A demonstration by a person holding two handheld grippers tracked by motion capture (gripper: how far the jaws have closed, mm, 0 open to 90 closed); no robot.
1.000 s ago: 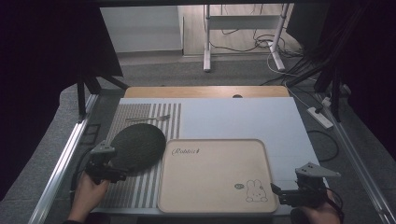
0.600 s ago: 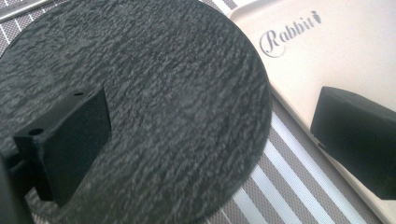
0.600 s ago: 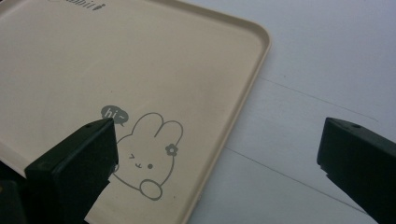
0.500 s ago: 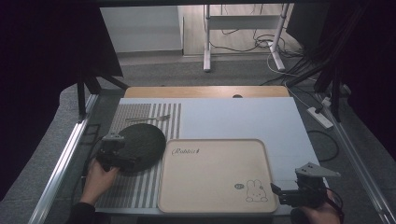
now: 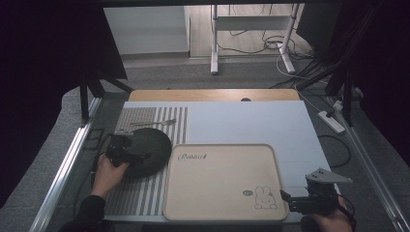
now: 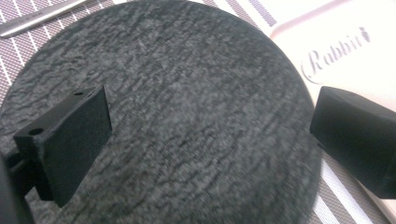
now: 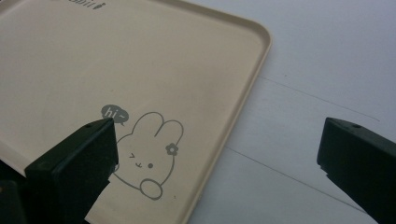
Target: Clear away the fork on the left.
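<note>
Left claw (image 6: 210, 135) wide above dark round plate (image 6: 177, 102)

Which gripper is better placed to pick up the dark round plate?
Left. The left gripper is open right over the dark grey round textured plate, fingers straddling its surface. The right gripper sits far off at the beige rectangular rabbit-print tray corner.

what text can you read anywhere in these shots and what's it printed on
"Rabbit" in cursive script, at the top left corner of the beige tray.
"hi~" in a small grey speech bubble beside the rabbit drawing, at the tray's lower right corner.
The dark round plate, striped placemat and spoon carry no lettering.
</note>
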